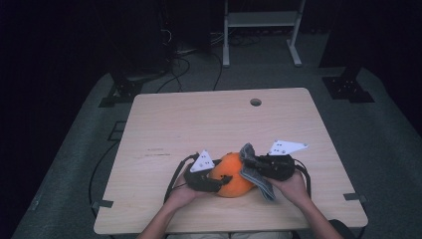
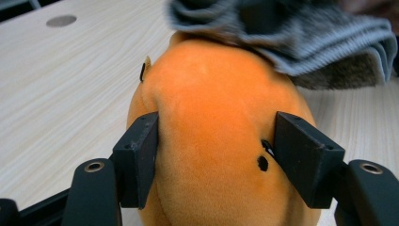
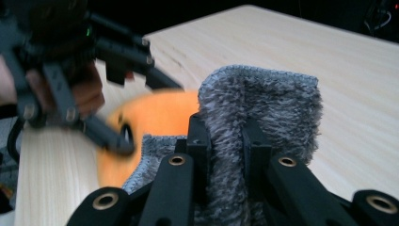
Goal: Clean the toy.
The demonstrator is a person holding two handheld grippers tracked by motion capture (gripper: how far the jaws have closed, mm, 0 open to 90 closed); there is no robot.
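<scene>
You are seated at a pale wooden table, a gripper in each hand, both meeting near the front edge at its middle. Your left gripper is clamped on an orange plush toy, its two black jaws pressing into the toy's soft sides; the toy rests on the table between your hands. Your right gripper is pinched tight on a folded grey knitted cloth, possibly a sock or small garment, though you cannot tell which. The cloth lies against the toy's far, upper end, touching it and draped partly over it. Judging by this, the work looks to be in its middle: both things are secured and brought together, but the cloth is not yet pulled over or around the toy.
</scene>
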